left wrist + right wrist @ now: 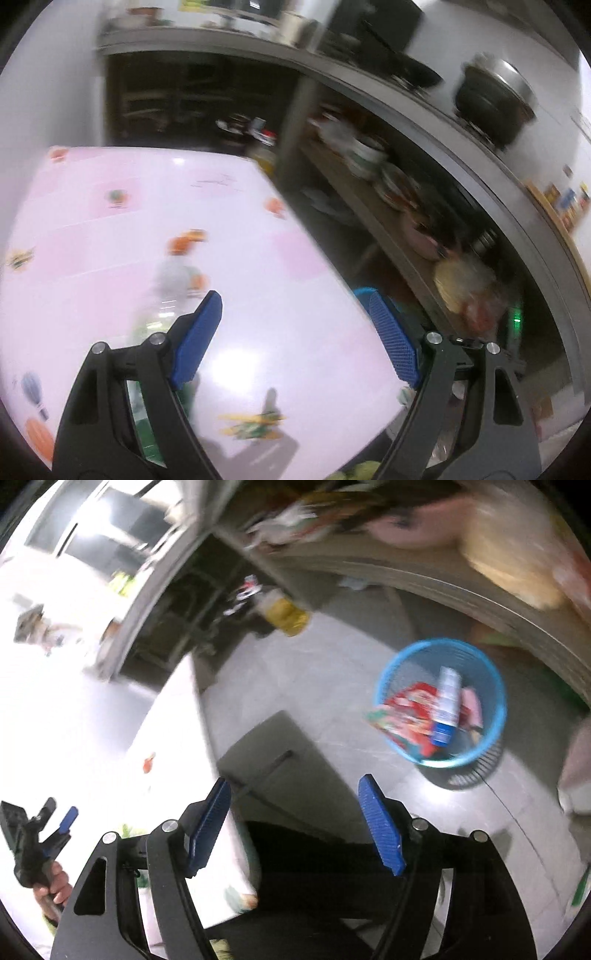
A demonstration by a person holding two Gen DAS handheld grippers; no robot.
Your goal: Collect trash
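Only our right view showed the blue bin (441,701); its tube (447,705) pointed cap-down. Left gripper (295,339) and right gripper (295,827) gaped wide, empty.

pink patterned tablecloth (258,258), black pot (493,99) on counter, stacked dishes (369,155) on shelf

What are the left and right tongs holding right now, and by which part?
Nothing. The left tongs are open over the pink table; the right tongs are open above the floor, short of the blue bin.
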